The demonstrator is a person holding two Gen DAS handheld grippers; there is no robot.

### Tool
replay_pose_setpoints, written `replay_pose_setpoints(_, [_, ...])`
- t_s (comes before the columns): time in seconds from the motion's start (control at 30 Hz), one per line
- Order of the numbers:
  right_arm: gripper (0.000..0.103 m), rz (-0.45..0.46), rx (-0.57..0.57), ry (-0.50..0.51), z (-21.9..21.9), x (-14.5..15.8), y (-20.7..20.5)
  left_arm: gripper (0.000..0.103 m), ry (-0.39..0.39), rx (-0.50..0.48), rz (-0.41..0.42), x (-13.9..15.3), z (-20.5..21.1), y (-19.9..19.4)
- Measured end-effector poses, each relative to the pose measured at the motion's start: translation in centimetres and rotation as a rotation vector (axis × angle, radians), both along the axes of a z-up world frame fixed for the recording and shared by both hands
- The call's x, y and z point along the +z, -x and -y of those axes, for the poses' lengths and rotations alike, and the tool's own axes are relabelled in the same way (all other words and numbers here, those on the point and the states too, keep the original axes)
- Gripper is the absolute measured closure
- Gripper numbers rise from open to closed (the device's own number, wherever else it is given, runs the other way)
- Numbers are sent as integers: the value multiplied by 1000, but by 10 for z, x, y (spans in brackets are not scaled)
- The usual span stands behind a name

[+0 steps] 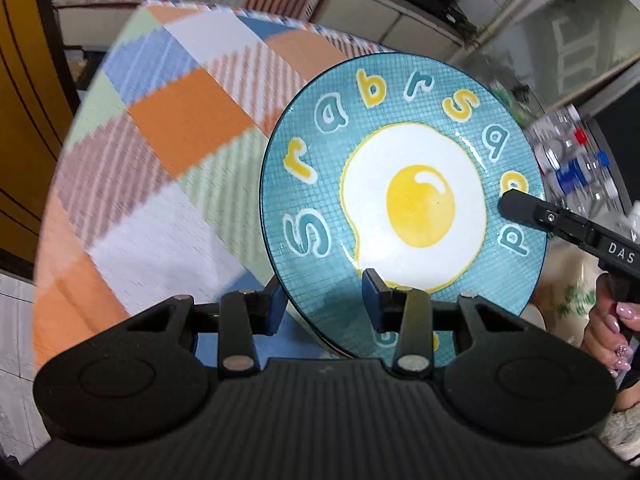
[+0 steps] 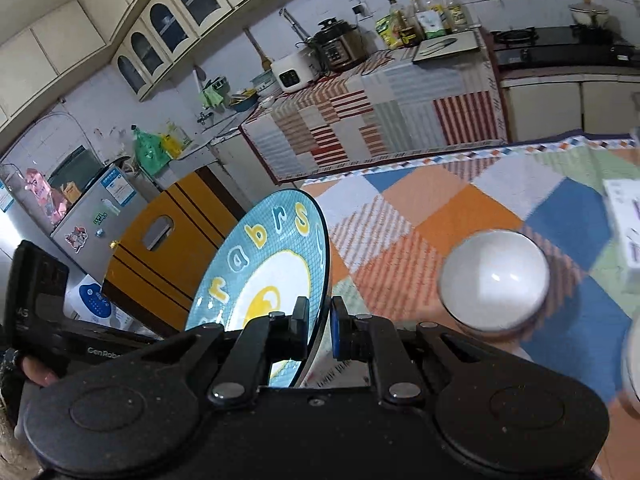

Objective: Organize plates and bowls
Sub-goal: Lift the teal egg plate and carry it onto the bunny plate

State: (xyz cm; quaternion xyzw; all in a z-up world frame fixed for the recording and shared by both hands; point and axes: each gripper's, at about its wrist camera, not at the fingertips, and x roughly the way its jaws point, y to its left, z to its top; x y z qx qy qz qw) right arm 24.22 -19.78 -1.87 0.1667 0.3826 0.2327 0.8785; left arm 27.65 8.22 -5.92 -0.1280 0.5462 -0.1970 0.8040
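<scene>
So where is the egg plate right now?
The egg plate is up off the checked tablecloth, tilted, with the left gripper and right gripper clamped on its rim.

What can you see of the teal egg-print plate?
The round teal glazed plate, ceramic by its look, has a fine grid pattern, a fried egg printed at its centre and yellow and teal letters around the rim. It is held tilted above the checked tablecloth. The left tool grips its near edge; the right tool clamps another edge.
</scene>
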Motion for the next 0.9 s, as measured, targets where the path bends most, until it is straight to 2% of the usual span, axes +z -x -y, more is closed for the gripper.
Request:
replay_pose_setpoints(0.3, [88, -68, -61, -7, 40, -35, 34, 65, -22, -43, -3, -33, 43, 21])
replay_pose_setpoints(0.47, [88, -117, -95, -20, 59, -62, 48, 65, -25, -46, -36, -51, 57, 19])
replay_pose_setpoints(0.7, [88, -199, -123, 13, 69, -96, 55, 65, -87, -51, -18, -59, 72, 13])
replay_pose_setpoints(0.9, [85, -242, -118, 38, 61, -107, 61, 65, -150, -77, 26, -62, 73, 18])
